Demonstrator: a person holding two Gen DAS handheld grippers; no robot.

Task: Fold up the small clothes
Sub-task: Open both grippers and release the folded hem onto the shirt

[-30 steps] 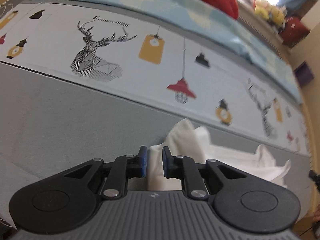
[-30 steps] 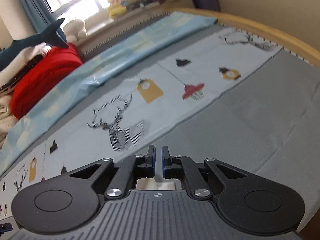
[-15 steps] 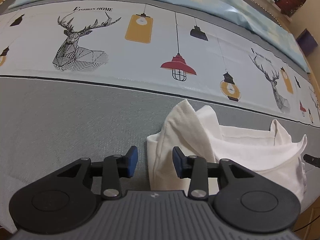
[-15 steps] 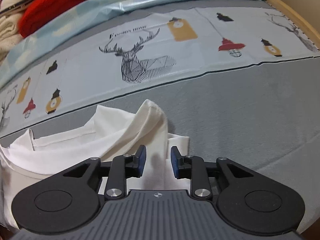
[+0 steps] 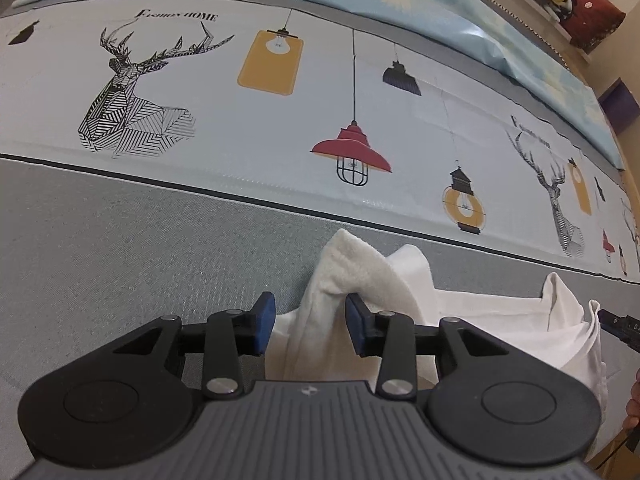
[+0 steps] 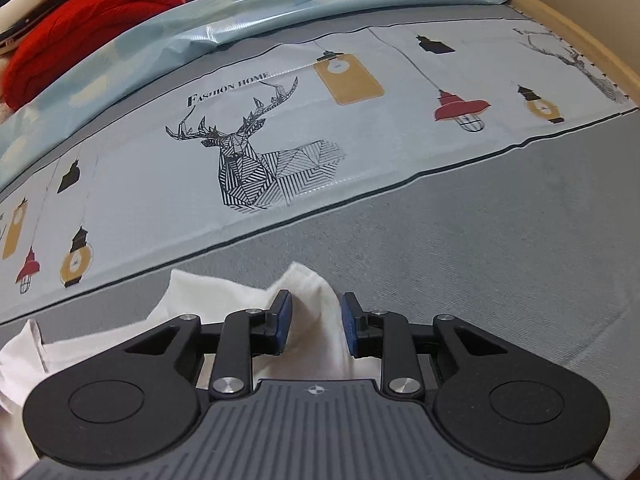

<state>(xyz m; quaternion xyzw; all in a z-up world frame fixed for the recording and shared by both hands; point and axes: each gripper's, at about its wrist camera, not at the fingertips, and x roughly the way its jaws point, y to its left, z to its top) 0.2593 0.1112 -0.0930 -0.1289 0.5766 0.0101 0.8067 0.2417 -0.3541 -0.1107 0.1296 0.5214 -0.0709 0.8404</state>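
Your left gripper (image 5: 306, 322) hangs over the left end of the small white garment (image 5: 492, 320), its blue pads spread, with a raised peak of cloth standing loose between them; the right-hand pad grazes the fabric, but nothing is pinched. Your right gripper (image 6: 316, 322) mirrors this at the garment's (image 6: 120, 332) right end: pads parted, a soft white peak between them, no squeeze on it. With both ends let go like this, the cloth appears to have just been laid down so the fold can settle. The garment lies bunched on the near grey strip of the bed cover (image 5: 120, 248), just short of the dark line that borders the printed band of deer (image 5: 136, 96) and lamps. You have bare grey cover to the left and right, and the flat printed band beyond, so there looks to be room to spread or smooth it. The red bundle (image 6: 80, 32) sits far off.
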